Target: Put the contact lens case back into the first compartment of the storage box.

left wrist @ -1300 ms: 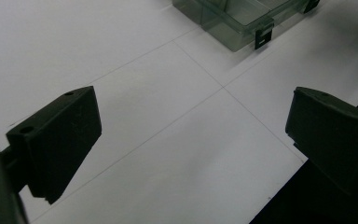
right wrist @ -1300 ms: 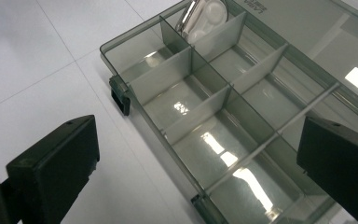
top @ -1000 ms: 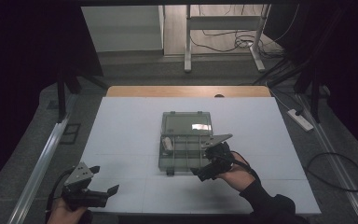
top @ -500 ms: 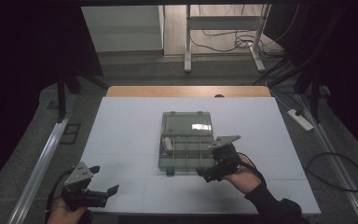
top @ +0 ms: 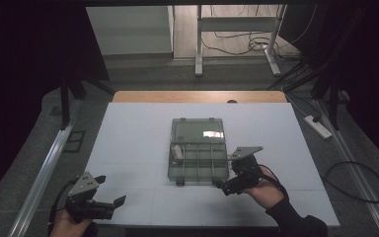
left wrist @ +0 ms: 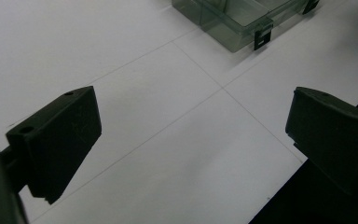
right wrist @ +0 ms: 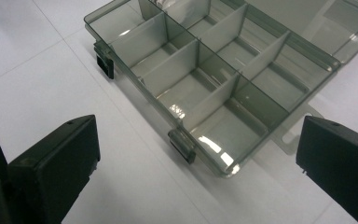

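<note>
- right tool (top: 225,186): jaws spread wide, gripping nothing; it hovers just off the near right corner of the compartment box (top: 199,160)
- left tool (top: 109,197): jaws wide apart, empty, at the table's (top: 128,128) near left edge, well apart from the box
- box mid-table, lid (top: 198,130) laid open behind; a small pale item (top: 176,151) in its far left compartment; bare white surface all round

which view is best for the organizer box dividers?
Right gripper view: the organizer box sits close, open, its dividers and both front latches sharp. High view gives the whole box with its lid, small. Left gripper view catches one corner and a latch.
</note>
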{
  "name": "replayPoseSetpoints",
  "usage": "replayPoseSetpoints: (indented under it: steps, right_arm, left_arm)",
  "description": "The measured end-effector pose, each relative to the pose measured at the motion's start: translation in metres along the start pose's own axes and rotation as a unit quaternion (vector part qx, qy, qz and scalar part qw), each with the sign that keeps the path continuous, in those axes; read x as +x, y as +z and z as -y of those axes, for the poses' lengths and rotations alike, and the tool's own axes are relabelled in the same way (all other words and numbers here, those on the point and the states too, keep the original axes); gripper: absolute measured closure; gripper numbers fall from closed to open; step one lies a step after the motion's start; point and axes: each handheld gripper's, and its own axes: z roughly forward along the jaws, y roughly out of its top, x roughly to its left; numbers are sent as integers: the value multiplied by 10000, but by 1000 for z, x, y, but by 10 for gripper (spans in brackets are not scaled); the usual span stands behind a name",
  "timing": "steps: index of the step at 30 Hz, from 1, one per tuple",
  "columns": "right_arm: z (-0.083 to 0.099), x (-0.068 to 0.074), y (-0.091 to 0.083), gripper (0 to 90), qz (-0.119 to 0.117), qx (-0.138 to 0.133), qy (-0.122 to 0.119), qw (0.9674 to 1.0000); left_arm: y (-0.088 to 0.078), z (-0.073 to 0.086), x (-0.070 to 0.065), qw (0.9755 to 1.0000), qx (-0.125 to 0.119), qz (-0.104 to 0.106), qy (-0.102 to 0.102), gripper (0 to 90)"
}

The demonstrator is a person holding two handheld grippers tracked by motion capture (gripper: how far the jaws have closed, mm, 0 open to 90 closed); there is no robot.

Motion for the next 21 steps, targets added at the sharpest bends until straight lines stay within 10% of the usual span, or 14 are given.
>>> replayPoseSetpoints:
  steps: [21]
  right_arm:
    - [27, -9, -23, 0, 174, -51, 272, 9995]
  left_arm:
    - [0, 0, 0, 10000, 1, -6, -25, 34]
